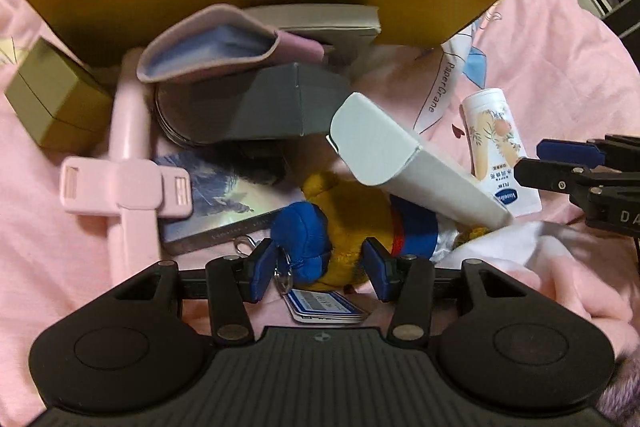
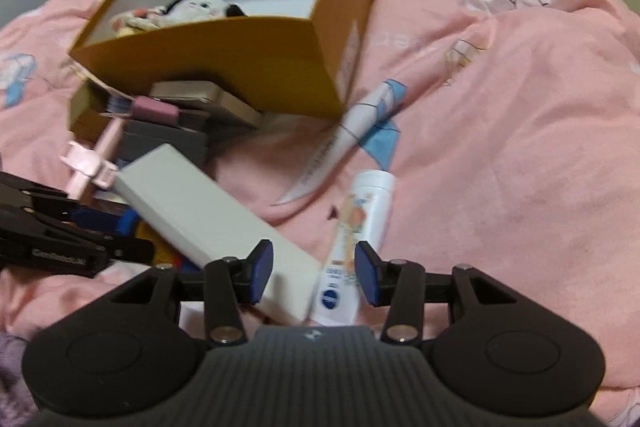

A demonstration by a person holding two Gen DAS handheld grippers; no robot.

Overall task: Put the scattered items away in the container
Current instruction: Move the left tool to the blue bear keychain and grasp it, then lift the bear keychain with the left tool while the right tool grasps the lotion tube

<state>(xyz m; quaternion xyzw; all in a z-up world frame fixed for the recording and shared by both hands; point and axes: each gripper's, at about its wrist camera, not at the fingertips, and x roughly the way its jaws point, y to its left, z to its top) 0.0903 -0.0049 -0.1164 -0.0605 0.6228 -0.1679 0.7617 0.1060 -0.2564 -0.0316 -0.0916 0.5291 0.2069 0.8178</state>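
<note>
Left gripper [image 1: 319, 269]: nearest my left camera; jaws partly open around the plush toy [image 1: 344, 227], a yellow and blue thing. Its blue part sits between the pads, but I cannot tell whether they press on it.
Tag [image 1: 326, 306]: white and blue card under that toy, half hidden by the gripper body; print too small to read.
Right gripper [image 2: 314, 277]: jaws partly open, straddling the near ends of the white box [image 2: 208, 223] and the tube [image 2: 354, 247]; nothing gripped that I can see.
Tube: white hand-cream tube lying flat on the pink bedspread [image 2: 500, 147], just right of the white box; its near end is cut off by my gripper.
White box: long carton, tilted, resting over the plush toy and covering part of it.
Pink holder [image 1: 124, 183]: cross-shaped plastic piece left of the toy, lying partly on a dark card [image 1: 224, 199].
Pile: grey box [image 1: 276, 103], pink pouch [image 1: 224, 47] and olive box [image 1: 56, 99] stacked against the container; whatever lies beneath them is in shadow.
Container [image 2: 248, 51]: yellow cardboard box, far side of the heap, open on top. A white soft toy [image 2: 200, 7] shows inside; the near wall hides the rest of the contents.
Paper wrapper [image 2: 352, 135]: white and blue, right of the container's near corner, print blurred.
</note>
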